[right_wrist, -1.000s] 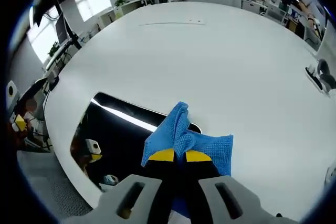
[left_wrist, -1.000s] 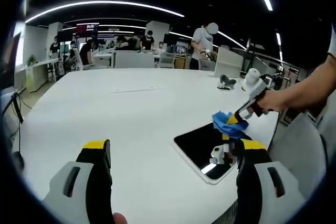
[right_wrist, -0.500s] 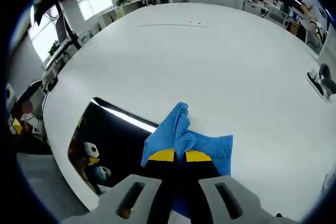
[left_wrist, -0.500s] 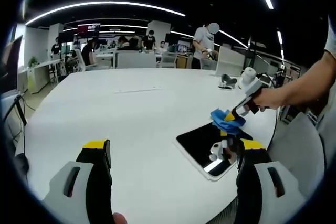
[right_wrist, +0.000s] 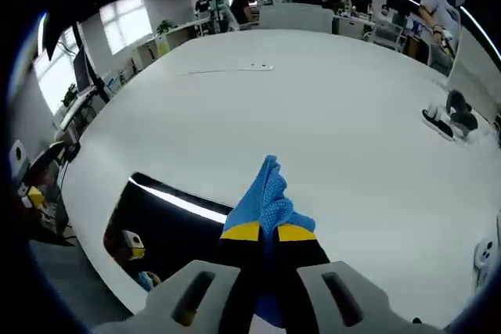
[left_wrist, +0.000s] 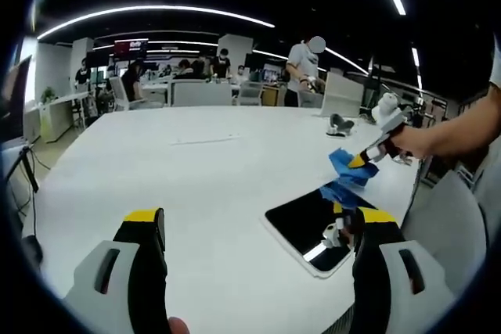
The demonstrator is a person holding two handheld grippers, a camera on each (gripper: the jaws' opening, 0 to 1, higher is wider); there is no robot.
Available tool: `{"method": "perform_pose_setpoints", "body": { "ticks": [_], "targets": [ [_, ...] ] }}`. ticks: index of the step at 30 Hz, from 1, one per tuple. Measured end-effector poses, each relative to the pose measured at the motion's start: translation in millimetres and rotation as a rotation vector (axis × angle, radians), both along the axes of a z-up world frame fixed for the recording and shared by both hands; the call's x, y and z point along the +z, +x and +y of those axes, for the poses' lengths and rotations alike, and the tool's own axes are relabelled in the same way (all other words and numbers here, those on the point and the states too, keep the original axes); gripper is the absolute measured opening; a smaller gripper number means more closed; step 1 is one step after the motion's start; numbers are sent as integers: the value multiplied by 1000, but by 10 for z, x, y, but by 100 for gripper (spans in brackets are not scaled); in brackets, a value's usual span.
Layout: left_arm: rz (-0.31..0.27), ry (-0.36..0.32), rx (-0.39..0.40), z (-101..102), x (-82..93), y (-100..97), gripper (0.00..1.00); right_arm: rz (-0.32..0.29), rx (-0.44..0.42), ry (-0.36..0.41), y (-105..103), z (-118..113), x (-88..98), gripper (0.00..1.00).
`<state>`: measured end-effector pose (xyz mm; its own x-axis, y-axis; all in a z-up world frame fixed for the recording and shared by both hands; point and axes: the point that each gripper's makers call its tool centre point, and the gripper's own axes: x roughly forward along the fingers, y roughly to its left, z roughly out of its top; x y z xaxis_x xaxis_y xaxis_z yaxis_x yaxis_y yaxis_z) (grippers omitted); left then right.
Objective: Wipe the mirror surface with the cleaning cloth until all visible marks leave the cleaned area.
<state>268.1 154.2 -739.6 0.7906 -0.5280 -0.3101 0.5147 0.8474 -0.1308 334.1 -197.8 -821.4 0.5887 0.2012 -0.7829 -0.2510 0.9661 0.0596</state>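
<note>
Since a second ago, the right tool [right_wrist: 261, 232], clamped on the cloth [right_wrist: 266, 193], lifted off the mirror [left_wrist: 317, 220]. Wiping's paused; left tool [left_wrist: 258, 228] gapes empty.

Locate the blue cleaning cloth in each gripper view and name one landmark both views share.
Left gripper view: the blue cleaning cloth hangs at right of centre, pinched by the right gripper, above the mirror's far end.
Right gripper view: cloth at lower centre, clamped between this gripper's own yellow-tipped fingers.
Shared landmark: the dark mirror on the white table.
</note>
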Motion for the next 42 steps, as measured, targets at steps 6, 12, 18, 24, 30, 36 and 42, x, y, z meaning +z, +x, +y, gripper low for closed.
{"method": "perform_pose_setpoints", "body": {
  "ticks": [6,12,18,24,30,36,42],
  "targets": [
    [4,10,-5,23,-32,24,99,17,-48,4,-145,-228,-143,0],
    [1,10,11,127,5,84,99,42,-48,-9,-228,-213,-335,1],
    [2,12,14,145,-70,107,99,59,-48,-33,-297,-303,-489,1],
    [-11,-5,26,107,5,78,99,51,45,-59,-349,-279,-504,11],
    [-35,16,36,252,64,114,99,-76,116,-21,-261,-230,-253,43],
    [-62,-24,90,519,201,125,99,-229,260,-18,-296,-288,142,73],
    [-61,7,96,593,166,-7,99,-368,279,64,-483,-496,441,90]
  ]
}}
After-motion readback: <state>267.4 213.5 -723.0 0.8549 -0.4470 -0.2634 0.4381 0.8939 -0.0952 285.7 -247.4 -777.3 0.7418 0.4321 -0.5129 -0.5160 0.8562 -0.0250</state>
